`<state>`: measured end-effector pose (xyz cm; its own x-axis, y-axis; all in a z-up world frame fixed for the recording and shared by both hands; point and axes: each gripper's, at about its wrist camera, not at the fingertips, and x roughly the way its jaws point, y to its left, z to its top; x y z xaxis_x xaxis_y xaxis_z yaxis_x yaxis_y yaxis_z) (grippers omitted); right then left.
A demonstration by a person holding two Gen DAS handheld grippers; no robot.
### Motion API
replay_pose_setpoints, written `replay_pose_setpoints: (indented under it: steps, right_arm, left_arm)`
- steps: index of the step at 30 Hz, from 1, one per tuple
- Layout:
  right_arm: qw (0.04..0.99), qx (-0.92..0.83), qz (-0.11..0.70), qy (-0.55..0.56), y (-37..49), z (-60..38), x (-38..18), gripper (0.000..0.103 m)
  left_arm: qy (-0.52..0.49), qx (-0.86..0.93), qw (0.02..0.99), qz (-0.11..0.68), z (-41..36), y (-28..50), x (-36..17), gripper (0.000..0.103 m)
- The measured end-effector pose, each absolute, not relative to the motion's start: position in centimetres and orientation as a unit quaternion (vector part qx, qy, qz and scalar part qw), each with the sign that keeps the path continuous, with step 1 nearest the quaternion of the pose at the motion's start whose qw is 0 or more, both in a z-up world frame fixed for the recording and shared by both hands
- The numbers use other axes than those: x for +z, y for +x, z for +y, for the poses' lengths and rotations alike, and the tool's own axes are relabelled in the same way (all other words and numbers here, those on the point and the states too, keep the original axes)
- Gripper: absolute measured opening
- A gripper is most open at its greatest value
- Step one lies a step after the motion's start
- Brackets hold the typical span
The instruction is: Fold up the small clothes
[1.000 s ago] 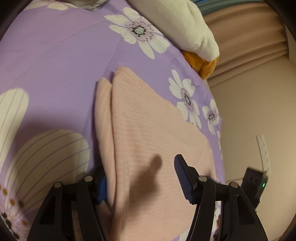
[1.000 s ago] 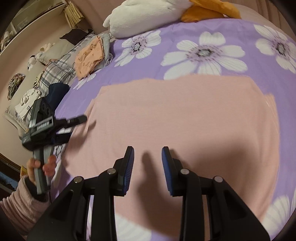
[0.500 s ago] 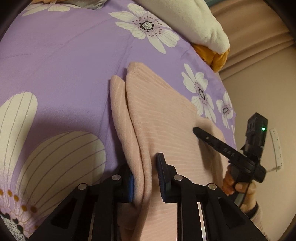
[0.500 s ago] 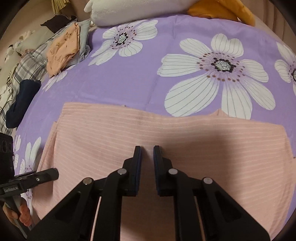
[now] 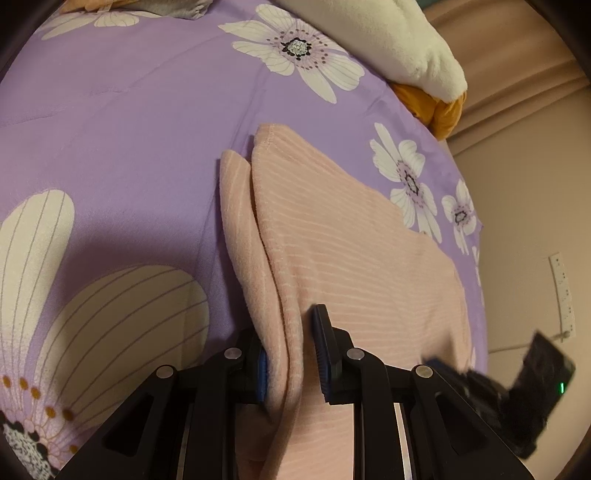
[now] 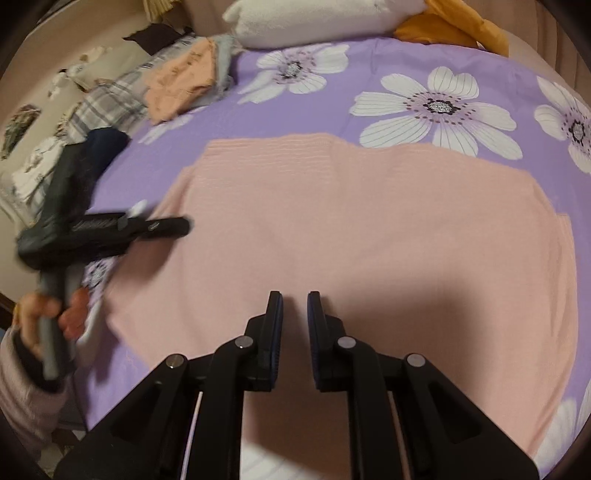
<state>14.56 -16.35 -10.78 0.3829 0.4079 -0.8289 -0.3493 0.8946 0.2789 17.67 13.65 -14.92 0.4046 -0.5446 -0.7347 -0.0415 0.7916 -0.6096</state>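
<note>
Jaws clamped on pinched left edge of pink ribbed garment (image 5: 332,236) at left gripper (image 5: 291,354) after just closing, right gripper (image 6: 294,325) narrowed to slim empty gap above same garment, spread flat on purple floral bedspread (image 5: 110,122), clothes pile (image 6: 181,77) beyond.

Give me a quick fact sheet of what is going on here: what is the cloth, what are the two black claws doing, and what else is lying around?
surface: purple bedspread with big white flowers
garment: pink ribbed top, spread flat
left gripper: jaws just closed, pinching a raised fold at the top's edge
right gripper: above the top, narrow gap between the jaws, no cloth seen pinched
hand: holds the left gripper's handle
far edge: white plush toy with orange part
side: pile of clothes
fold: not yet made
</note>
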Motion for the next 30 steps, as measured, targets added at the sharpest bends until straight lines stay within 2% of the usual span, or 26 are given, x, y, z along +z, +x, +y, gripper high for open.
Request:
replay_pose_setpoints:
  steps: [5,8,14,21,30]
  right_arm:
    - [0.817,0.245,0.523,0.013,10.0,-15.1,-12.8,0.015]
    - [0.819,0.249,0.515,0.05,9.0,-16.1,-12.6,0.015]
    - [0.827,0.242,0.493,0.123,8.6,-19.2,-11.6,0.016]
    - [0.844,0.22,0.456,0.177,7.7,-23.4,-10.2,0.016]
    - [0.85,0.167,0.432,0.253,7.2,-29.7,-10.9,0.016]
  left_arm:
    - [-0.281,-0.144,0.79,0.527,13.4,17.6,-14.6,0.019]
    - [-0.271,-0.13,0.796,0.526,13.0,17.2,-13.5,0.009]
    - [-0.246,-0.139,0.819,0.5,11.0,16.4,-8.8,0.008]
    - [-0.189,-0.159,0.84,0.482,5.3,16.4,-4.0,0.008]
    - [-0.117,-0.178,0.833,0.511,-4.1,17.6,-4.4,0.008]
